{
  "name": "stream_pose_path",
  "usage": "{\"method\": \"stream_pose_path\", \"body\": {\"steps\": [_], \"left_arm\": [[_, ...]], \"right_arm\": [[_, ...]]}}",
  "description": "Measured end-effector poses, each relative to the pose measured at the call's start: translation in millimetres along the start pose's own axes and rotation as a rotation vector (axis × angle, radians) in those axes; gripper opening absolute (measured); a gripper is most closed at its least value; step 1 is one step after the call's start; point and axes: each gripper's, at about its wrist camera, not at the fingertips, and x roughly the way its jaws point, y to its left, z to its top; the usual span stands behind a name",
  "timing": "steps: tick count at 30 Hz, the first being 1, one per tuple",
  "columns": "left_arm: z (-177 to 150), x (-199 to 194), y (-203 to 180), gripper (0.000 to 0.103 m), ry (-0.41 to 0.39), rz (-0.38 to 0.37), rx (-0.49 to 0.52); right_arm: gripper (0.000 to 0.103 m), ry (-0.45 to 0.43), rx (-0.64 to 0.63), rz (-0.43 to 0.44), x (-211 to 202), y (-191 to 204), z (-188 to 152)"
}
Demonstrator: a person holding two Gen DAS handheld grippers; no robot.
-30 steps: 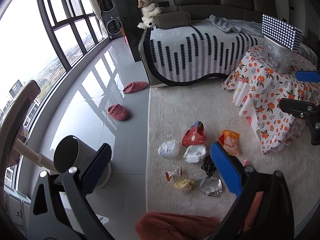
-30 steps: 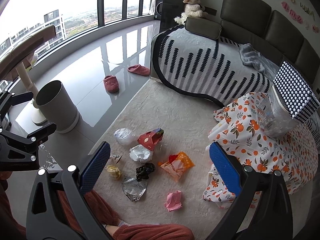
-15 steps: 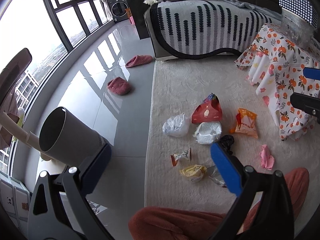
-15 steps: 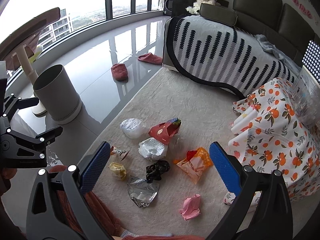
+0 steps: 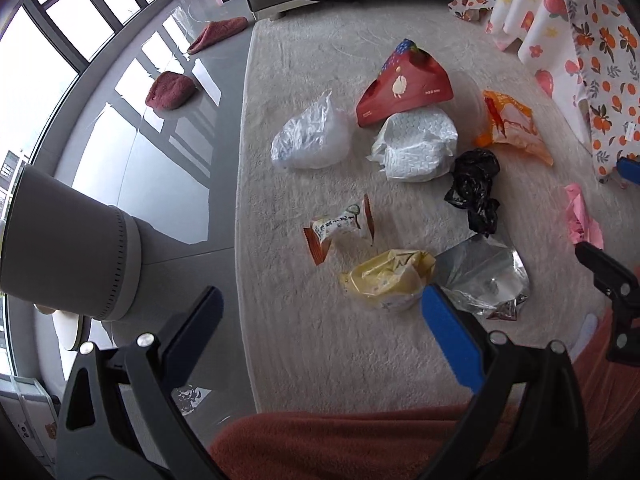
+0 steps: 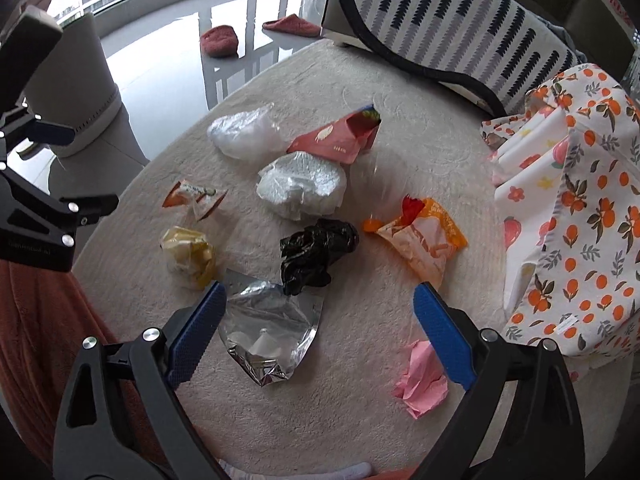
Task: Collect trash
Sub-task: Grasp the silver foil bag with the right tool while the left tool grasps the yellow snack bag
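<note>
Several pieces of trash lie on the cream rug (image 5: 320, 344). There is a yellow wrapper (image 5: 386, 276), a silver foil bag (image 6: 268, 328), a black bag (image 6: 316, 254), a pink paper (image 6: 420, 376), an orange packet (image 6: 424, 240), a white wad (image 5: 416, 146), a clear bag (image 5: 310, 138), a red triangular box (image 5: 404, 88) and a small snack wrapper (image 5: 340, 228). My left gripper (image 5: 320, 300) is open above the rug near the yellow wrapper. My right gripper (image 6: 318, 300) is open over the foil bag. Both are empty.
A grey round bin (image 5: 60, 248) stands on the tiled floor left of the rug; it also shows in the right wrist view (image 6: 76, 92). Two red slippers (image 5: 170, 90) lie on the tiles. A table with an orange-print cloth (image 6: 580, 208) stands right. A patterned bed (image 6: 460, 28) is behind.
Both grippers have dropped lower and closer to the trash on the rug. The trash now fills both views. Nothing has been taken hold of.
</note>
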Motion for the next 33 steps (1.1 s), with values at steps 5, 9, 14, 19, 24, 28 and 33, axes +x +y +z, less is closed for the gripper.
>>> {"method": "stream_pose_path", "body": {"steps": [5, 9, 14, 19, 24, 28, 33], "left_arm": [[-4, 38, -11, 0.099, 0.069, -0.036, 0.018], [-5, 63, -23, 0.099, 0.117, -0.063, 0.038], [-4, 91, -41, 0.099, 0.157, -0.093, 0.061], [-5, 116, -56, 0.099, 0.201, -0.109, 0.073], [-12, 137, -63, 0.090, 0.245, -0.121, 0.071], [-18, 149, -65, 0.060, 0.264, -0.134, 0.062], [-24, 142, -75, 0.057, 0.238, -0.121, 0.091]], "right_arm": [[0.079, 0.148, 0.000, 0.034, 63, 14, -27], [0.079, 0.212, -0.069, 0.041, 91, 31, -41], [0.079, 0.258, -0.158, 0.049, 110, 44, -46], [0.079, 0.278, -0.177, 0.083, 121, 48, -49], [0.079, 0.289, -0.137, 0.132, 111, 39, -52], [0.079, 0.320, -0.060, 0.158, 104, 23, -56], [0.079, 0.362, 0.004, 0.190, 105, 20, -66]]}}
